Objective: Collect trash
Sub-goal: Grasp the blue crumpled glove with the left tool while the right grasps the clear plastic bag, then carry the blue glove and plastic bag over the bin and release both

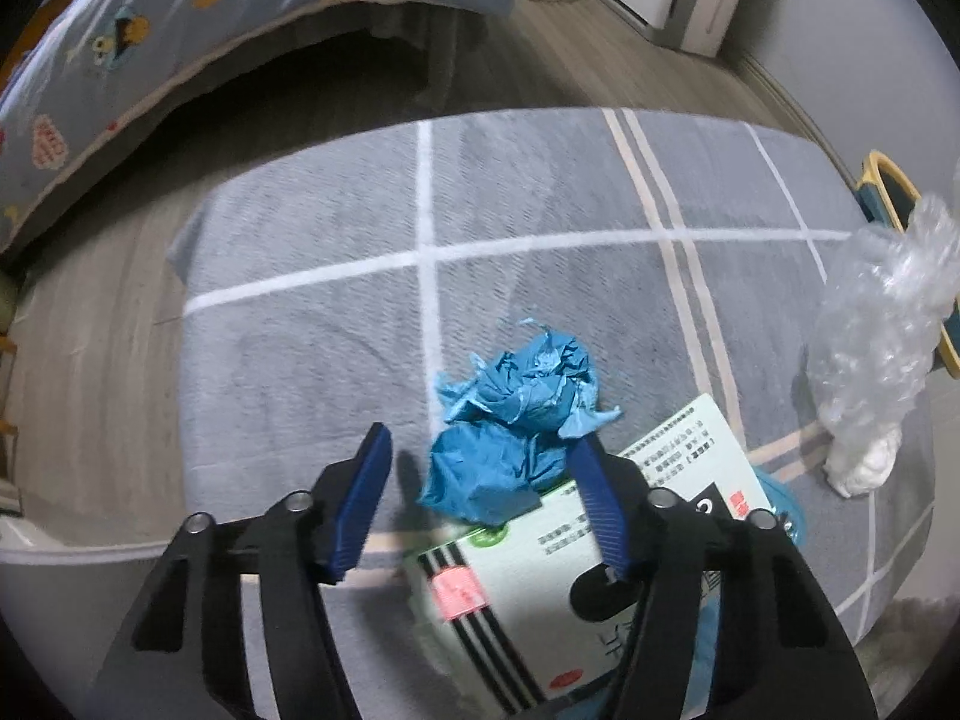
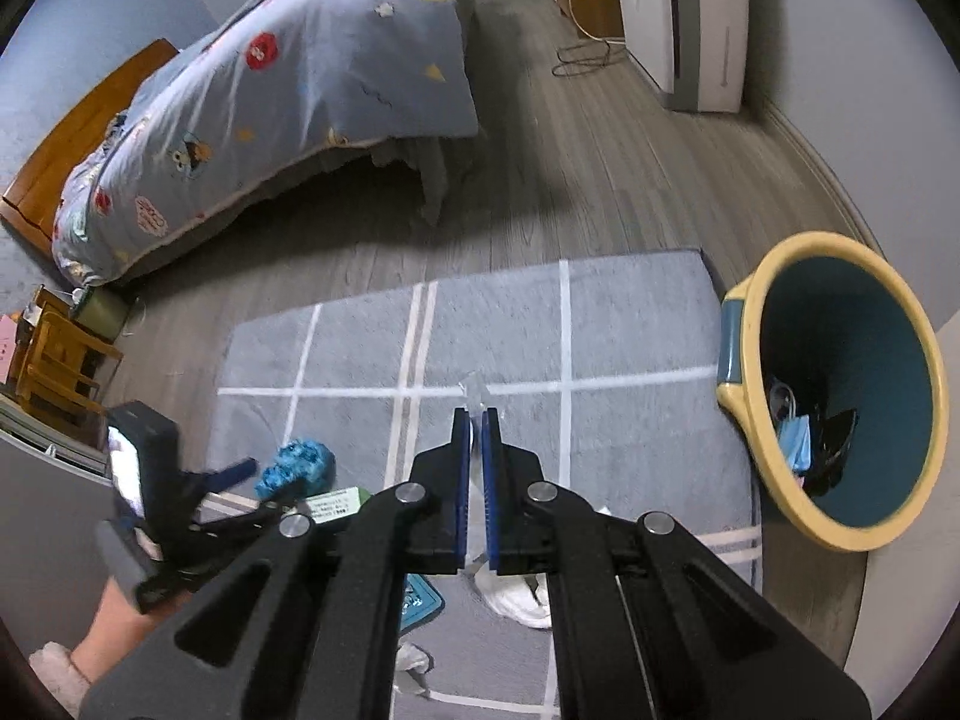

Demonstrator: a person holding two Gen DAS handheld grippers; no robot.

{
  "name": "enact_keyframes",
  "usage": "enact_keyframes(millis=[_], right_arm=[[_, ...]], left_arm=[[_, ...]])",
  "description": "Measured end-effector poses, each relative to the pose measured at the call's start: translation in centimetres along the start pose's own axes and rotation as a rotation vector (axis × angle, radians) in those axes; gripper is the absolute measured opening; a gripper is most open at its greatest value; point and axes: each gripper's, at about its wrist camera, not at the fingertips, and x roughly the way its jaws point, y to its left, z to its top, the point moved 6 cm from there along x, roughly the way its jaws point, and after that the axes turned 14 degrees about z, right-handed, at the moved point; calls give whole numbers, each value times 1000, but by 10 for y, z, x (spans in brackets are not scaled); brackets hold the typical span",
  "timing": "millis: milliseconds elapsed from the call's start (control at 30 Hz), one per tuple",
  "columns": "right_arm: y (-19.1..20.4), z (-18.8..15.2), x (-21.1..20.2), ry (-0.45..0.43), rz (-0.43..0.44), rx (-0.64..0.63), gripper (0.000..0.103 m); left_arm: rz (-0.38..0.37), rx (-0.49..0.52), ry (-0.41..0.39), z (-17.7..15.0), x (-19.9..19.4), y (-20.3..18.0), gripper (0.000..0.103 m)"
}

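L gripper (image 1: pixel 480 468) is wide open, hovering w/ its blue fingers (image 1: pixel 360 510) straddling the crumpled blue paper (image 1: pixel 516 420), which sits on a white printed box (image 1: pixel 540 564) on the grey rug (image 1: pixel 312 276). R gripper (image 2: pixel 475 420) is clamped on a clear plastic bag (image 1: pixel 882 324), lifted off the rug, w/ something white hanging at its bottom end. Bin (image 2: pixel 840 390) stands just off the rug's right edge, some trash already inside.

To do it well, I'd say: drop L lower so the pads bracket the wad's bulk, not its loose flaps, & avoid pinching the box edge. Squeeze firmly; paper compresses. Swing R over the bin mouth before letting go; the bag is light & may drift.
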Motion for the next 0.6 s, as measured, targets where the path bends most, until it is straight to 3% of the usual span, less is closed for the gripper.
enact_keyframes(millis=[133,600], right_arm=[[-1,6,-4,-3,8,-10,4],[-9,32,-38,-104,2,-8,4]], left_arm=[[-16,17,-24,3,-4,-9,34],[-18,2,-229,44,-73,-18,32]])
